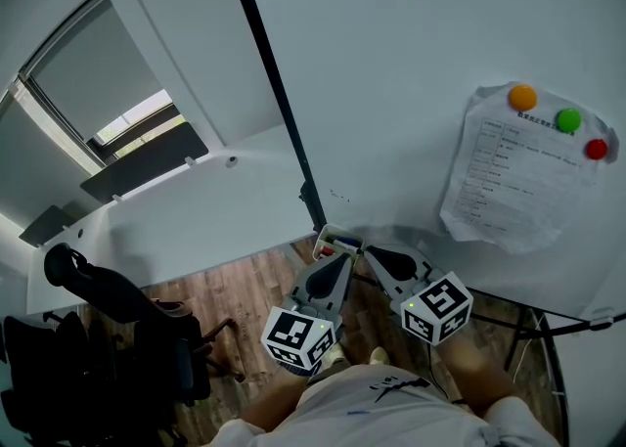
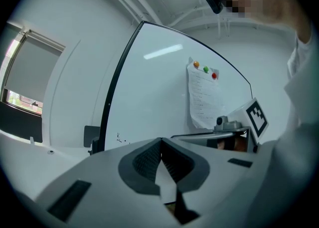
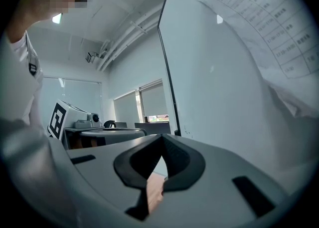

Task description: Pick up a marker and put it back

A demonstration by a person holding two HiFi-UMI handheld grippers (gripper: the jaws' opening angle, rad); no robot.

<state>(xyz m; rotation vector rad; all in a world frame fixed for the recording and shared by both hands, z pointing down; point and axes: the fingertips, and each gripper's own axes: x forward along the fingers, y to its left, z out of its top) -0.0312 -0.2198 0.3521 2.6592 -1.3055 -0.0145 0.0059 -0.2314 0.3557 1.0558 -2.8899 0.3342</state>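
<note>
The markers (image 1: pixel 331 249) in the whiteboard (image 1: pixel 411 54) tray (image 1: pixel 338 232) look light, stiff and slippery, best pinched mid-barrel; left tool (image 2: pixel 161 141) and right tool (image 3: pixel 162 138) are both closed, empty

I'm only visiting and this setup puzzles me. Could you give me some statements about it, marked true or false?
1. Three round magnets sit on the paper sheet on the whiteboard. True.
2. The left gripper holds a marker. False: its jaws are shut on nothing.
3. The right gripper is wide open. False: its jaws are together.
4. Markers lie in the tray at the board's bottom edge. True.
</note>
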